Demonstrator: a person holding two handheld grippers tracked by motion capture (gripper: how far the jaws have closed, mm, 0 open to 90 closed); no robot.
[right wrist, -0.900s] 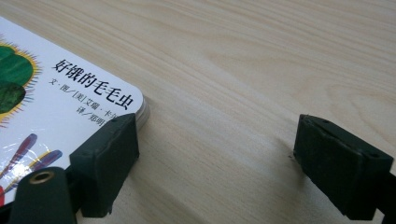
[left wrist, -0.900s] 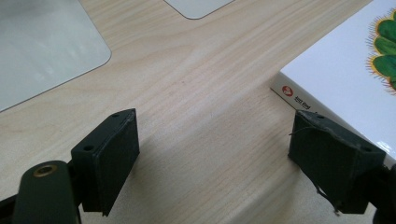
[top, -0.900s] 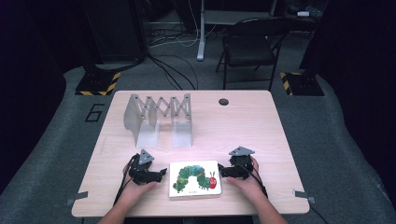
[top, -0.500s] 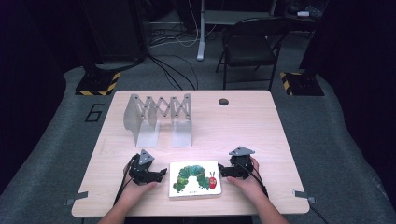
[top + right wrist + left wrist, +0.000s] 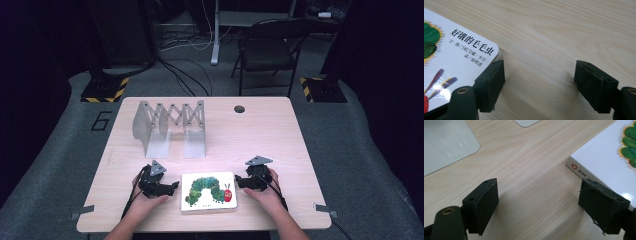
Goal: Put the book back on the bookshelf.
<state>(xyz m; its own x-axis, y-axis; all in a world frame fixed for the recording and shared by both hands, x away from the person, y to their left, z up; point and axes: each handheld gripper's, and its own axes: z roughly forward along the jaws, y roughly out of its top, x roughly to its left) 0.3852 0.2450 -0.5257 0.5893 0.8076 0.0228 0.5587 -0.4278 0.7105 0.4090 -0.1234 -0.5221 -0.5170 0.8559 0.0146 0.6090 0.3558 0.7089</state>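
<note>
book [image 5: 209, 191] flat between open grippers, right gripper view – chinese title

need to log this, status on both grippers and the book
Left gripper open, at book's left edge. Right gripper open, at its right edge. Book flat on table, ungripped. Nothing in the way.

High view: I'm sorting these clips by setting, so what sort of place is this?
Probably a lab or studio rigged for recording, not a home: dark curtains around a lone wooden table, hazard-striped stand bases, loose cables on grey carpet, and a folding chair.
</note>
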